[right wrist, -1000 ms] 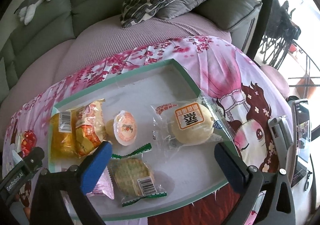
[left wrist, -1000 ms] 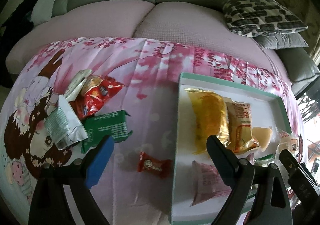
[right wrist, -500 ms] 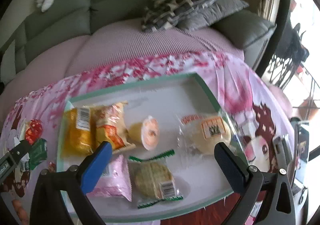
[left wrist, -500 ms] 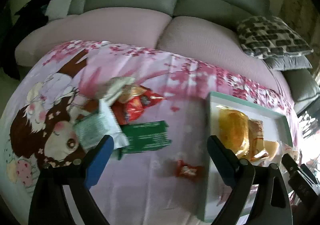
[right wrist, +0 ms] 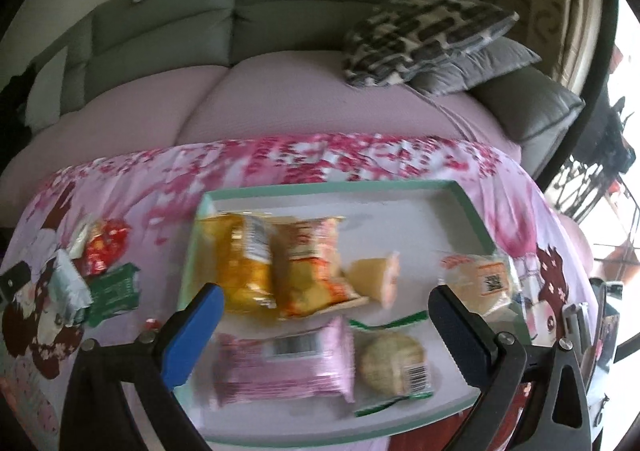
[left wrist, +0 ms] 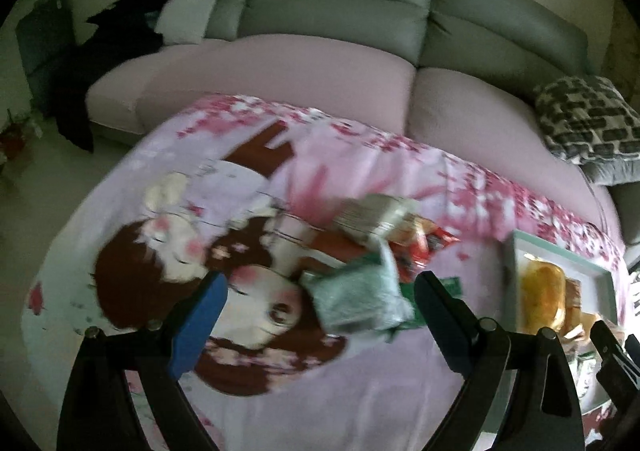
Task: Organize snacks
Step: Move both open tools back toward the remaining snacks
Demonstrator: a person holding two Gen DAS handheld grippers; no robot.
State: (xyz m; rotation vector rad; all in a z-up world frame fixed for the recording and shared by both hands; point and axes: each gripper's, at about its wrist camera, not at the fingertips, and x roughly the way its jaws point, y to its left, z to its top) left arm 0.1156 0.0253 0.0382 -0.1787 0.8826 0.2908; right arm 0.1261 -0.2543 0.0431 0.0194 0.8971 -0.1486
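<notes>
Left wrist view: left claw [left wrist: 320,311] spread, empty, above loose snack packets [left wrist: 360,299] piled on the pink-clothed table [left wrist: 360,391]; tray [left wrist: 560,251] at far right.
Right wrist view: right claw [right wrist: 324,311] spread, empty, over the tray [right wrist: 400,211] holding seven snacks; loose packets left.

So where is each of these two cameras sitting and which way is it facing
Left wrist view: sits on the left gripper, angled down at the loose snack pile on the pink cloth; its open jaws show, empty.
Right wrist view: sits on the right gripper, angled down at the tray of snacks; its open jaws show, empty.
Shared: sofa, patterned cushion, tray, pile.
</notes>
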